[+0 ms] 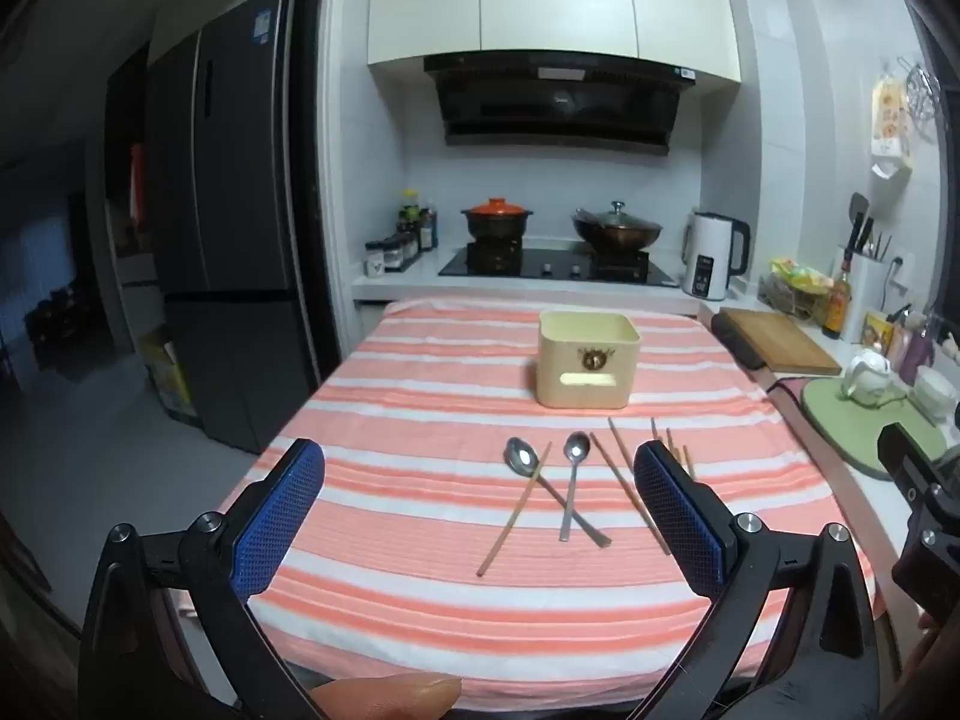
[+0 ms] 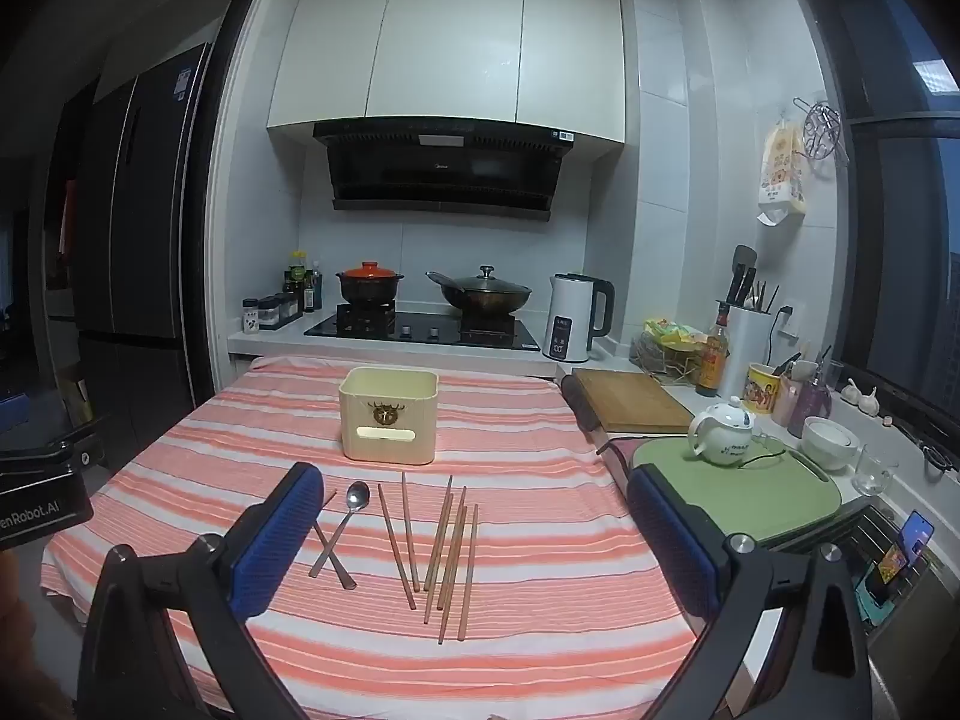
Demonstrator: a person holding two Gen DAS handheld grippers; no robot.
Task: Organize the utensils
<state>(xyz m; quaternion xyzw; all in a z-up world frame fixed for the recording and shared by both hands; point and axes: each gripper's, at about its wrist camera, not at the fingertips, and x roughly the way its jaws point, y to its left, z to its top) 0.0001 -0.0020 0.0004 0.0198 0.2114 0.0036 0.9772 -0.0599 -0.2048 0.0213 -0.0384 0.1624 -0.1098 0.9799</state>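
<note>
The left gripper (image 1: 479, 480) is held wide open, and nothing is held between its blue pads (image 1: 282, 516). The right gripper (image 2: 471, 504) is held wide open too, with nothing gripped. Both are tipped a little downward, and a fingertip (image 1: 390, 697) is seen under the left one.

The left gripper (image 1: 479, 480) has two black linkage arms with round silver screw heads at the joints, each carrying a blue pad (image 1: 282, 516) with a fine grid texture. The right gripper (image 2: 474, 504) is built alike. At the left edge of the right wrist view sits a black housing (image 2: 36, 501) with white lettering ending "enRobot.AI". A fingertip (image 1: 390, 697) shows at the bottom of the left wrist view.
</note>
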